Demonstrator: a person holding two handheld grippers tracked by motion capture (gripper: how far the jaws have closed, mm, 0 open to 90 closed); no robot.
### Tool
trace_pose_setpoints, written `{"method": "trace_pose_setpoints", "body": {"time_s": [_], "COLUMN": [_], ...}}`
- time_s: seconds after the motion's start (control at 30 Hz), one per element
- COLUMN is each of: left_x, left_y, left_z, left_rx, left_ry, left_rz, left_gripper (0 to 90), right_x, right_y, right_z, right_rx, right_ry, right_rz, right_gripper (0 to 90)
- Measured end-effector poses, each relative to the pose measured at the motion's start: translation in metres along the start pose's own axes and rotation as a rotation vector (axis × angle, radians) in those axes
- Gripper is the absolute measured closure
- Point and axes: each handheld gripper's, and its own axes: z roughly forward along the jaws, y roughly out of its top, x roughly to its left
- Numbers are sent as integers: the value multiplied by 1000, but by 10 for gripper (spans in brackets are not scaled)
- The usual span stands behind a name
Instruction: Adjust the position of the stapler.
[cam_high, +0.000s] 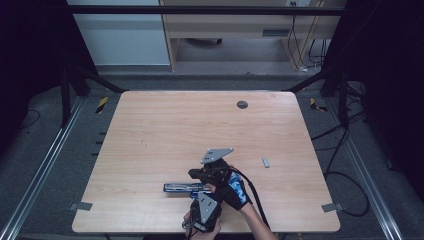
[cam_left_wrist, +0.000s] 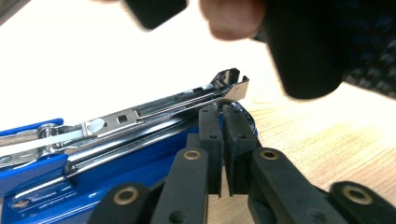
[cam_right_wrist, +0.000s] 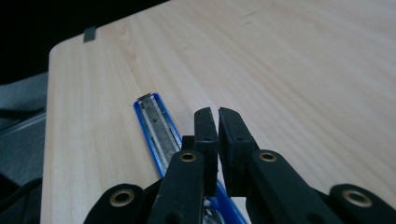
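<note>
A blue stapler (cam_high: 181, 188) lies opened out flat near the table's front edge, its metal staple channel (cam_left_wrist: 140, 112) facing up. My left gripper (cam_high: 201, 194) comes in from the front edge, and its tips (cam_left_wrist: 222, 108) sit at the stapler's right end with only a thin slit between them and nothing in it. My right gripper (cam_high: 196, 175), in a gloved hand (cam_high: 234, 192), hovers just behind the stapler and points left along it (cam_right_wrist: 156, 123). Its jaws (cam_right_wrist: 215, 112) stand a sliver apart and empty. In the left gripper view the right gripper's dark body (cam_left_wrist: 308, 46) and a thumb (cam_left_wrist: 233, 18) hang close above.
A small grey staple strip (cam_high: 265, 162) lies to the right of the hands. A grey round disc (cam_high: 242, 104) is set in the wooden table (cam_high: 160, 130) near its far edge. Metal brackets (cam_high: 80, 205) mark the front corners. Cables run over the floor at the right.
</note>
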Motion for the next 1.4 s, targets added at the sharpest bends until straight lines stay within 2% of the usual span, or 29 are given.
{"method": "trace_pose_setpoints", "body": {"time_s": [0.27, 0.4, 0.5, 0.67, 0.73, 0.8, 0.97, 1.07, 1.1, 1.17, 1.27, 1.4], "left_x": [15, 27, 37, 57, 66, 76, 103, 116, 120, 127, 137, 153], "left_y": [12, 23, 35, 56, 64, 72, 91, 98, 100, 102, 102, 97], "left_z": [-12, -19, -22, -28, -30, -31, -38, -43, -45, -49, -55, -64], "left_rx": [14, 26, 38, 50, 53, 58, 45, 55, 57, 56, 65, 76], "left_ry": [-53, -79, -85, -97, -105, -96, -88, -50, -45, -47, -21, -14], "left_rz": [-16, -14, 18, 42, 58, 82, 77, 104, 102, 78, 101, 65], "left_gripper": [775, 728, 691, 639, 614, 592, 551, 519, 514, 500, 486, 462], "right_x": [-15, -20, -23, -28, -31, -34, -43, -48, -50, -53, -57, -62], "right_y": [-4, -8, -11, -18, -20, -23, -29, -33, -35, -38, -43, -48], "right_z": [-40, -58, -70, -89, -97, -104, -120, -128, -131, -134, -139, -143], "right_rx": [-108, -118, -122, -108, -109, -95, -64, -46, -43, -32, -21, -1], "right_ry": [-101, -157, -193, -264, -278, -305, -354, -388, -393, -410, -430, -463], "right_rz": [66, 80, 89, 104, 116, 124, 141, 154, 157, 159, 176, 180], "right_gripper": [721, 676, 652, 615, 606, 598, 582, 574, 571, 567, 563, 553]}}
